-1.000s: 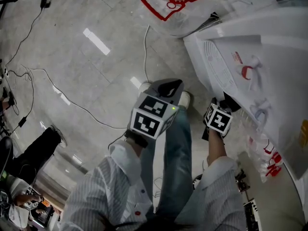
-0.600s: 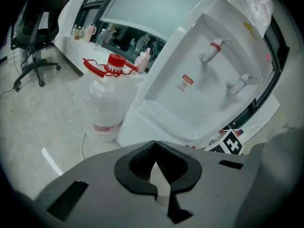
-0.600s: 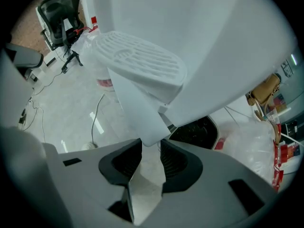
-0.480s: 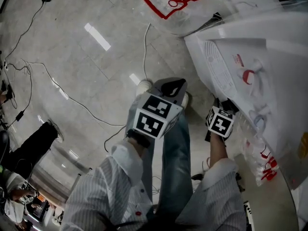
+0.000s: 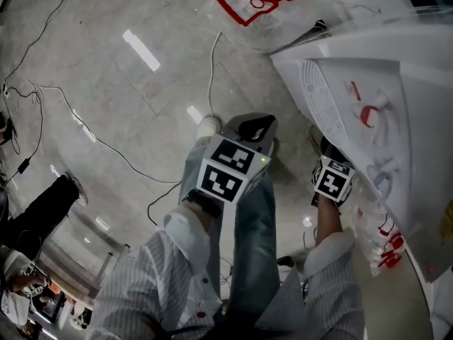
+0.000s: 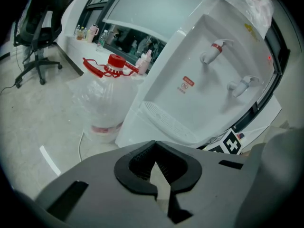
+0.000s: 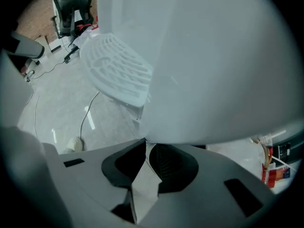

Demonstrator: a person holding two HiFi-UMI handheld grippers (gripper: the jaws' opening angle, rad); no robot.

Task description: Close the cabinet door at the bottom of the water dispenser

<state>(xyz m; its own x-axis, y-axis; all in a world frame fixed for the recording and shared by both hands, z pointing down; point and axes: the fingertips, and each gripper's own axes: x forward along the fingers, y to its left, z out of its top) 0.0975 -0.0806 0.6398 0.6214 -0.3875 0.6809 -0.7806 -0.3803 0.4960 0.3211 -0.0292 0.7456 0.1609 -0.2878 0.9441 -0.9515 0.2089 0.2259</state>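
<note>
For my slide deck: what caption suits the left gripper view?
Shut left gripper faces a white water dispenser, with a plastic-wrapped bottle beside it.

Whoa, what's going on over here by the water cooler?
A person stands at a white water dispenser with a claw in each hand. The right claw has just been closing, tips at the edge of a white panel near the drip tray, probably the cabinet door; whether it pinches that edge is unclear. The left claw is shut, empty, held clear of the machine.
</note>
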